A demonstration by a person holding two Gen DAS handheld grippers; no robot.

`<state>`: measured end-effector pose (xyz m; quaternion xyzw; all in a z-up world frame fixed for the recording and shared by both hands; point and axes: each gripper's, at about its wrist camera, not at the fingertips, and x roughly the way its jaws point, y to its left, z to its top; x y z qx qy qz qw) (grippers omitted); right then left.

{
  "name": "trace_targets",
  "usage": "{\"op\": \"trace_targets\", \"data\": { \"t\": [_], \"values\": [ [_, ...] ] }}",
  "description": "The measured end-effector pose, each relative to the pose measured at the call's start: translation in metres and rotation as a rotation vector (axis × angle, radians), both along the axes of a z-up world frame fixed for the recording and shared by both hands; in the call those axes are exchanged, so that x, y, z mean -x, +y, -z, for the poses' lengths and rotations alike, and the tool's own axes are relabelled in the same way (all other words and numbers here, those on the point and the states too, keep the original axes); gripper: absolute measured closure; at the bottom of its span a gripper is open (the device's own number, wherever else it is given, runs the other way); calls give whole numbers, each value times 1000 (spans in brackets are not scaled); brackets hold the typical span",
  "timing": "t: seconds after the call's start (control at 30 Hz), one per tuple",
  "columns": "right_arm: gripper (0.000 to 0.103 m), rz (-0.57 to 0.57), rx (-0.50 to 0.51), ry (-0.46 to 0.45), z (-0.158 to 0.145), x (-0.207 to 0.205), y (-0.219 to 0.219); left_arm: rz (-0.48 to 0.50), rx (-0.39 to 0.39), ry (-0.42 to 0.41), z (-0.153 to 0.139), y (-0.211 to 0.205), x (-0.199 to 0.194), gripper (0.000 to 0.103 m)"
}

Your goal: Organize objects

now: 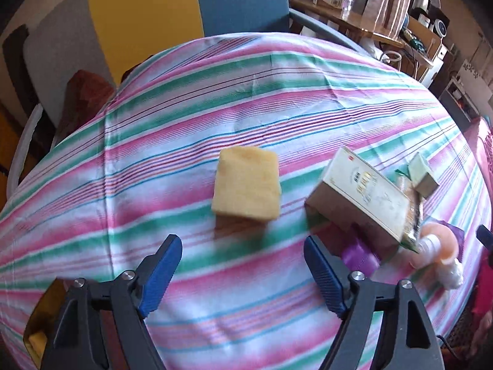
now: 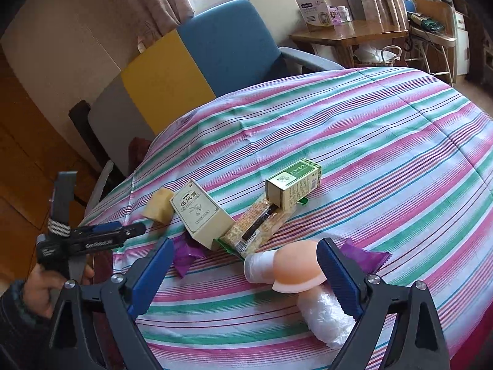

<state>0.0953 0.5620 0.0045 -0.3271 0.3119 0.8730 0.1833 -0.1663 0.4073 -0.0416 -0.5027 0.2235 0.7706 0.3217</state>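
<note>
The left gripper [image 1: 242,254] hangs over the striped surface [image 1: 185,98], its fingers spread wide and empty, with the yellow sponge [image 1: 246,185] lying just ahead of them. The right gripper [image 2: 245,257] is likewise wide open, holding nothing; a peach mushroom-shaped toy [image 2: 297,266] lies between its fingers. Near the sponge, a cream carton [image 2: 201,212] rests tilted against a snack packet [image 2: 255,228].

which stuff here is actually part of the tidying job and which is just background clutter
Part of the job, on the striped cloth:
- yellow sponge block
- cream box
- green box
- cracker packet
- purple wrapper
- peach mushroom toy

Just lying about:
- blue chair
- wooden side table
- white carton on that table
</note>
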Motion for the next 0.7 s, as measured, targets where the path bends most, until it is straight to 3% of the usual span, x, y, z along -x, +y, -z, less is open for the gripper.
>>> {"op": "trace_targets", "data": {
  "t": [0.33, 0.4, 0.43, 0.53, 0.7],
  "values": [
    [7, -35, 18, 16, -1, 2, -3, -13, 62, -3, 32, 30, 26, 19],
    [7, -41, 20, 14, 0, 4, -4, -16, 55, -4, 35, 32, 28, 28],
    [7, -44, 18, 13, 0, 4, -4, -14, 56, -8, 37, 32, 28, 47],
    [7, -48, 3, 9, 0, 5, -6, -22, 37, -27, 36, 26, 28, 49],
    [7, -47, -1, -1, 1, 6, -7, -15, -70, -35, 3, -9, 5, 49]
  ]
}}
